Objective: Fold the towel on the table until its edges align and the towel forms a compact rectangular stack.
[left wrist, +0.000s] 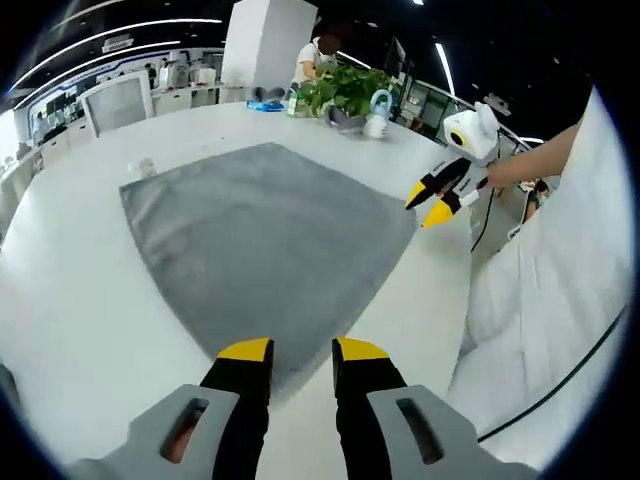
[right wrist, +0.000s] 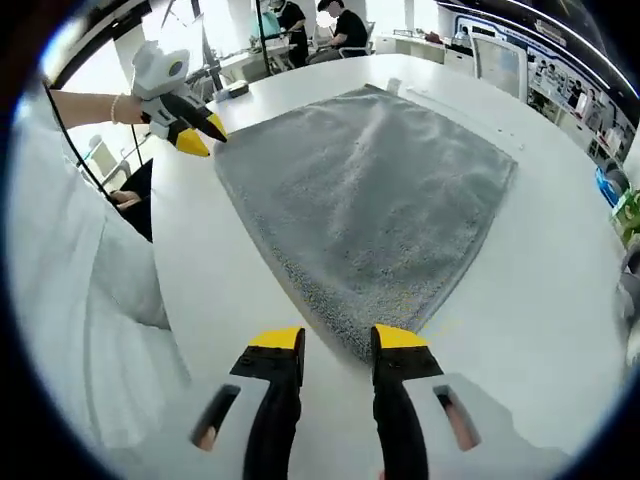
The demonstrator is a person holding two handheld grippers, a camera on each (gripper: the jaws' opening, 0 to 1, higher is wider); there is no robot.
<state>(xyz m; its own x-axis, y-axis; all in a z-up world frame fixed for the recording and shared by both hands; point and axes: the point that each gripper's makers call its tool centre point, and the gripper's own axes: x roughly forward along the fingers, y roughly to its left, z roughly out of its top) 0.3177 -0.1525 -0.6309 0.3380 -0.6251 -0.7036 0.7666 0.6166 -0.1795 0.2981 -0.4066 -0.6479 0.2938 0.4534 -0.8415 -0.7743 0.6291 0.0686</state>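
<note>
Softness defined the flat grey terry towel (left wrist: 260,240) on the white worktop (left wrist: 70,330); we poised both tools, left (left wrist: 302,350) and right (right wrist: 338,340), open and empty, at its 6 o'clock corners.

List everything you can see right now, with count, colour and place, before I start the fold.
towel: one, grey, spread flat on the table, unfolded, a corner near each gripper.
table: one, white, under the towel.
potted plant: one, green, far edge of the table in the left gripper view.
watering can: one, pale, beside the plant.
people: at least two, dark tops, at desks beyond the table in the right gripper view.
person's white garment: beside the table.
left gripper: yellow tips, open at a near towel corner.
right gripper: yellow tips, open at another corner.
</note>
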